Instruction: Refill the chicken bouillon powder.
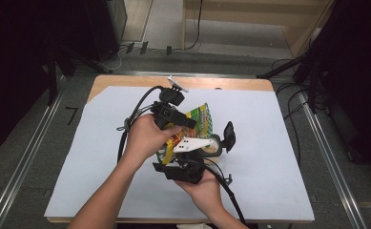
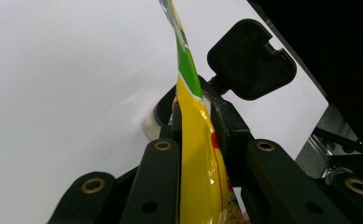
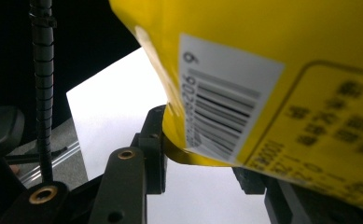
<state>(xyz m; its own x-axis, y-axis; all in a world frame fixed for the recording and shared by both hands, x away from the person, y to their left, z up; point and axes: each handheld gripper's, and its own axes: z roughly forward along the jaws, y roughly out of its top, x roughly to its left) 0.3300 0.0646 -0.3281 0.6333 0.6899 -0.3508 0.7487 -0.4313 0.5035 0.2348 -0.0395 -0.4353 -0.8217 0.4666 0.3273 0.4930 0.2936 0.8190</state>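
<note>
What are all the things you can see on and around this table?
Snack bag: one, yellow with green and red print, above the table's middle, held from both sides.
White sheet: one, white, covering most of the tabletop.
Table: one, light wood, its edge showing at the far side.
Roll of tape: one, clear, apparently lying on the sheet by the bag.
Left hand-held gripper: one, black, shut on the bag's edge.
Right hand-held gripper: one, black, jaws on either side of the bag's bottom corner.
Hands: two, reaching in from the near edge.
</note>
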